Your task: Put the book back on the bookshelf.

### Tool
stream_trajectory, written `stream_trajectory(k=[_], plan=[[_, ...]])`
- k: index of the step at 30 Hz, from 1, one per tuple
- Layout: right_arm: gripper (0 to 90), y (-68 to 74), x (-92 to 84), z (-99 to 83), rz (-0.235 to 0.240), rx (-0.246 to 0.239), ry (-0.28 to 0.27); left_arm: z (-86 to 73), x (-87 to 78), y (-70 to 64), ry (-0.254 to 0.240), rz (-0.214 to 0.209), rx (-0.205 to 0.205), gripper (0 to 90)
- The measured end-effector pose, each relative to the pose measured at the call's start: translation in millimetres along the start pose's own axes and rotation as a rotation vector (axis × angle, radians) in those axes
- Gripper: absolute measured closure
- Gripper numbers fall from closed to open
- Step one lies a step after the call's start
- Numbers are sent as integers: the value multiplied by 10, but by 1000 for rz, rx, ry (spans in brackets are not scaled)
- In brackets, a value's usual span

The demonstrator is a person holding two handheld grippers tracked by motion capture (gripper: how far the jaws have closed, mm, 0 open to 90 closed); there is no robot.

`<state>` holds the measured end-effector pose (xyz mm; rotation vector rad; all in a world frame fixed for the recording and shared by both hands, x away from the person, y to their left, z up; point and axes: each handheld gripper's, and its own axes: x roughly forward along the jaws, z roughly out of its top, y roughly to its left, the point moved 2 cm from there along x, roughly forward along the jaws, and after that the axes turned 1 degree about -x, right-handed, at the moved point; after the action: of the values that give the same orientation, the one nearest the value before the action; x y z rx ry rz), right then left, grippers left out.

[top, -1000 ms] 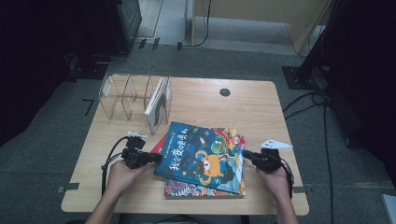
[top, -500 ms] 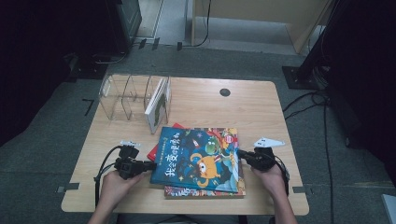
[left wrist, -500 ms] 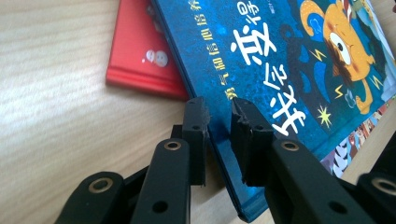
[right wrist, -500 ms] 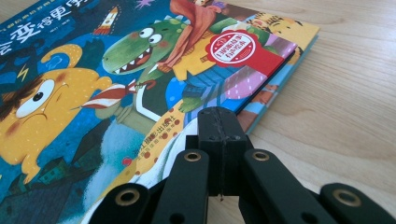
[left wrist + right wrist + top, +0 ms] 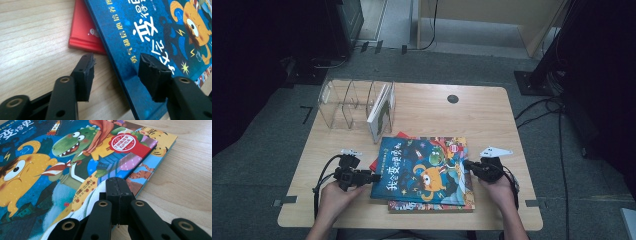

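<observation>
A blue picture book (image 5: 422,170) with an orange monster on its cover lies on top of a small stack, over a red book (image 5: 377,161) and a tiger-patterned book (image 5: 432,205). My left gripper (image 5: 374,176) is at the blue book's left edge. Its jaws have just been opening and now stand open (image 5: 116,65), with the edge of the blue book (image 5: 150,30) between them and the pads clear of it; the red book (image 5: 86,32) lies beyond. My right gripper (image 5: 467,164) is shut (image 5: 117,182), empty, its tip against the right edge of the blue book (image 5: 37,170).
A clear acrylic rack (image 5: 347,102) stands at the back left of the wooden table (image 5: 482,120), with a book (image 5: 379,112) upright in its right slot. A black cable hole (image 5: 453,99) sits near the far edge. Bare wood surrounds the stack.
The blue book has turned from a slanted pose to lie square on the stack. My left gripper's jaws have opened and let go of its edge. The right gripper stays shut.
</observation>
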<state>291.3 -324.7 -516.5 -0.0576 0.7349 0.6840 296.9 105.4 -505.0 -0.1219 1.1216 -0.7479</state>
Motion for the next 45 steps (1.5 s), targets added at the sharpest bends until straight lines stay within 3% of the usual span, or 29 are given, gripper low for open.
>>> stream_trajectory(k=[3, 7, 9, 13, 16, 19, 22, 25, 34, 37, 42, 45], plan=[[900, 12, -3, -4, -8, -1, -1, 24, 42, -1, 8, -26, -1, 421], [900, 21, -12, -20, -4, 2, -4, 48, 87, -29, 4, -32, 11, 416], [900, 30, -17, -27, -4, 1, -4, 62, 107, -56, 5, -27, 16, 370], [900, 40, -21, -37, -8, 1, -7, 87, 126, -85, 9, -54, -13, 356], [900, 43, -19, -39, -9, 8, -9, 103, 130, -118, 20, -27, -12, 354], [900, 37, -17, -39, -5, 24, -10, 124, 132, -133, 40, -24, -46, 379], [900, 25, -19, -38, 7, 41, -4, 134, 131, -138, 51, -97, -92, 403], [900, 22, -19, -38, 18, 41, -3, 189, 44, -181, 27, -125, -92, 414], [900, 141, 33, -27, 63, -10, 2, 518, -470, -391, 36, -102, -26, 513], [900, 213, 74, -6, 74, -30, 8, 655, -620, -428, 12, -96, -21, 558], [900, 323, 156, 35, 86, -70, 6, 868, -810, -564, 64, -46, 28, 564], [900, 379, 218, 68, 111, -78, 7, 982, -898, -644, 75, -56, 39, 587]])
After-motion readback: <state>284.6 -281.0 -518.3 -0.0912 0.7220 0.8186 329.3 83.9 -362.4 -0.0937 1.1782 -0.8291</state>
